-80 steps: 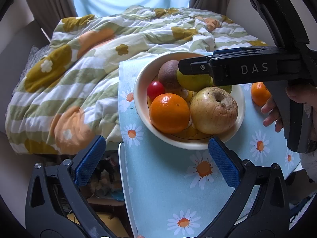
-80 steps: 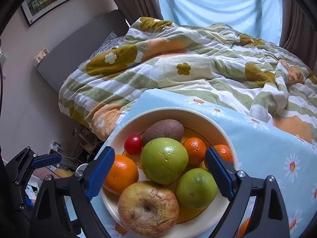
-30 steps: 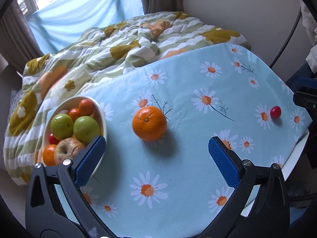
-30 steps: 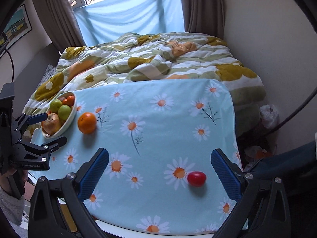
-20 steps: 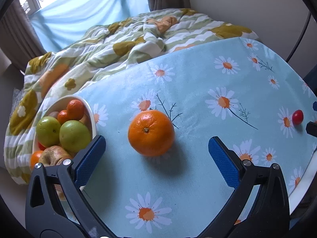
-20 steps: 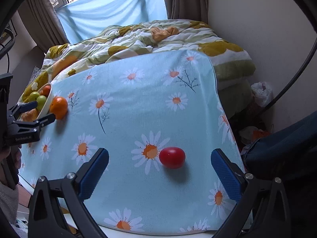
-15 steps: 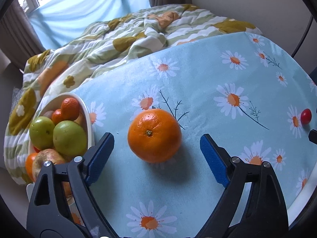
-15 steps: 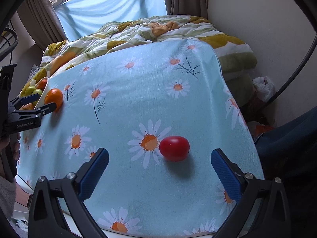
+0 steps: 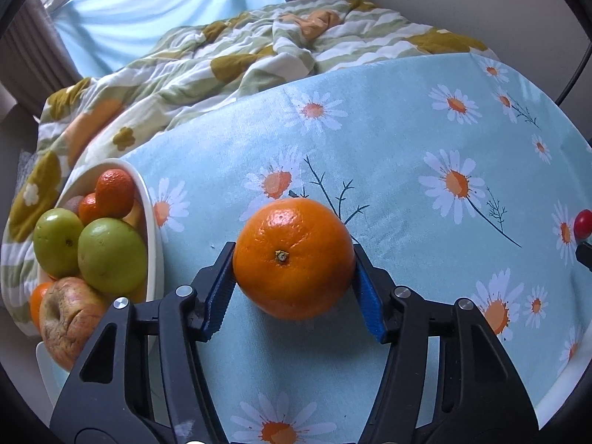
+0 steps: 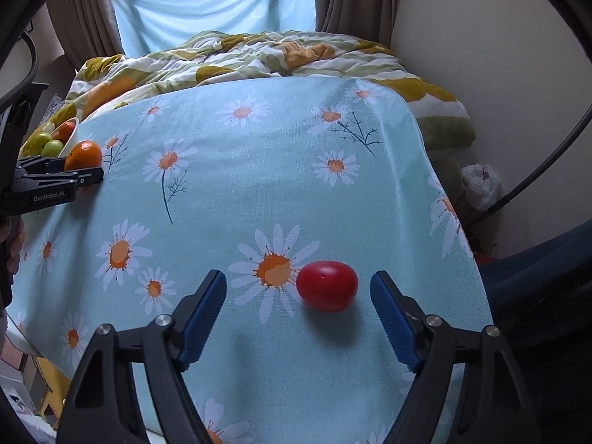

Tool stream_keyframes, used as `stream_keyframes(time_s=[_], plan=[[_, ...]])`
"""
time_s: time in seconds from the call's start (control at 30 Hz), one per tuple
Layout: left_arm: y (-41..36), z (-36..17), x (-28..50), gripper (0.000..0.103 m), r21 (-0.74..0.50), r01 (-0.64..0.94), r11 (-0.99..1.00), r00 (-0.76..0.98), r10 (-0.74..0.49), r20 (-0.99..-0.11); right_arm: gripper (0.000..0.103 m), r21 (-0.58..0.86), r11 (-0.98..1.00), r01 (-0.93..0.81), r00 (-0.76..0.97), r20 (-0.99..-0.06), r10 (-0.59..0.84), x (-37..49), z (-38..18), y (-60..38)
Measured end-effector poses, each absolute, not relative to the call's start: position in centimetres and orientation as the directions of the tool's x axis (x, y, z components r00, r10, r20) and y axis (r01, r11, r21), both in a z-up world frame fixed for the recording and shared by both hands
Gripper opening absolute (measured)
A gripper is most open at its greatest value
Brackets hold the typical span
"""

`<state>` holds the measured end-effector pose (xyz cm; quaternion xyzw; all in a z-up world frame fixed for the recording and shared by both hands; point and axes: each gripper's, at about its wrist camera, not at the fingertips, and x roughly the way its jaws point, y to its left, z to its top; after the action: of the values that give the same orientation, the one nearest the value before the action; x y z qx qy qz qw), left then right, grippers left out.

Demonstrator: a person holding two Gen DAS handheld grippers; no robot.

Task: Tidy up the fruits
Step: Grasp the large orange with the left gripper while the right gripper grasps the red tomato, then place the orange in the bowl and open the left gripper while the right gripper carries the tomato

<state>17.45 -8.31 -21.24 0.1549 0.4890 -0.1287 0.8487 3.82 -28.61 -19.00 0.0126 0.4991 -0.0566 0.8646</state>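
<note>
My left gripper is shut on a large orange that rests on the blue daisy tablecloth; both blue pads touch its sides. It also shows far left in the right wrist view. A white bowl just left of it holds green apples, small oranges and a wrinkled apple. My right gripper is open around a small red tomato near the table's right edge; the tomato sits nearer the right pad, touching neither. The tomato also shows in the left wrist view.
A rumpled flowered quilt lies on the bed behind the table. A wall and a white bag are to the right. The table's right edge drops off just beyond the tomato.
My left gripper moved forward and closed on the orange. My right gripper came closer to the tomato and its fingers narrowed around it.
</note>
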Motion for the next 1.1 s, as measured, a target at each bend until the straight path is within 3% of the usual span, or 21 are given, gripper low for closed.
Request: stream_keyframes(time_s=[0.1, 0.27, 0.5, 0.57, 0.6, 1.1], plan=[[-8.3, -21.2, 17.2, 0.065, 0.135, 0.368, 0.920, 0.487, -0.067, -0.871, 0.075, -0.036, 0.992, 0.121, 0.494, -0.865, -0.092, 3.9, -19.1, -28.9], [-8.1, -21.2, 16.8, 0.064, 0.122, 0.363, 0.924, 0.476, -0.072, -0.876, 0.060, -0.036, 0.992, 0.122, 0.486, -0.869, -0.091, 4.1, -19.4, -29.1], [-8.2, -21.2, 15.6, 0.064, 0.117, 0.359, 0.926, 0.474, -0.072, -0.878, 0.049, -0.050, 0.991, 0.123, 0.473, -0.875, -0.103, 3.9, -19.8, -29.3], [-8.2, -21.2, 15.4, 0.064, 0.111, 0.358, 0.927, 0.472, -0.077, -0.878, 0.035, -0.051, 0.992, 0.116, 0.469, -0.878, -0.100, 3.9, -20.0, -29.3], [-8.2, -21.1, 15.2, 0.064, 0.108, 0.357, 0.928, 0.471, -0.078, -0.879, 0.033, -0.051, 0.993, 0.111, 0.468, -0.879, -0.097, 3.9, -20.1, -29.4], [-8.1, -16.4, 11.7, 0.064, 0.090, 0.298, 0.950, 0.535, -0.088, -0.840, 0.033, -0.031, 0.999, -0.024, 0.558, -0.830, -0.012, 4.0, -15.4, -27.6]])
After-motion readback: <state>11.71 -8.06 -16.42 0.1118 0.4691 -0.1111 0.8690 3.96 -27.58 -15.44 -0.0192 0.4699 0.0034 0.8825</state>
